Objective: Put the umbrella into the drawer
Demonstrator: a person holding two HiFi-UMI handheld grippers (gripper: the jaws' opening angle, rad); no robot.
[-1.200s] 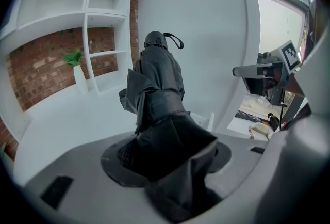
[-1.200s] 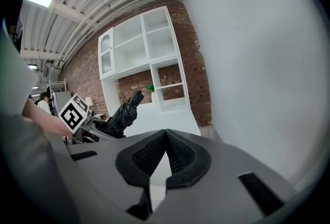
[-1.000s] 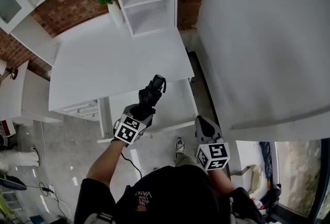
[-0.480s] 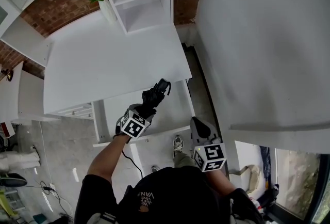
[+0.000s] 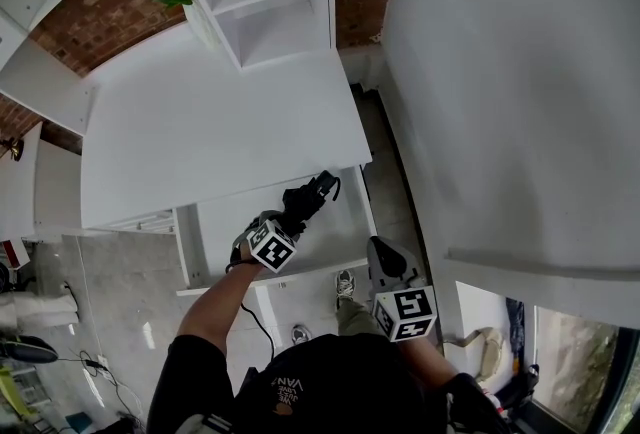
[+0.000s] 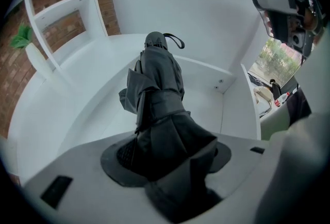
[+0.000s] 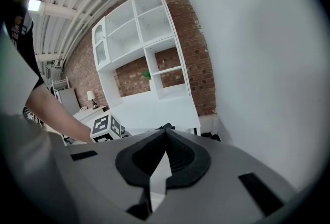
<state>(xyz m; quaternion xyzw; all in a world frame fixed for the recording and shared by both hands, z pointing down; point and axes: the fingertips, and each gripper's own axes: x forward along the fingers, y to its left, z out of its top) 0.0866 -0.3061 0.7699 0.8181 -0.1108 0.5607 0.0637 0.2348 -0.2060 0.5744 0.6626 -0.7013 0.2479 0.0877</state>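
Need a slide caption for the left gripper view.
Left hand-held gripper clamps a folded black umbrella, aimed into the open white drawer.

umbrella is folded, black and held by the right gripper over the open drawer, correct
No: it is the left gripper that holds it. The folded black umbrella is over the open drawer, as the left gripper view shows.
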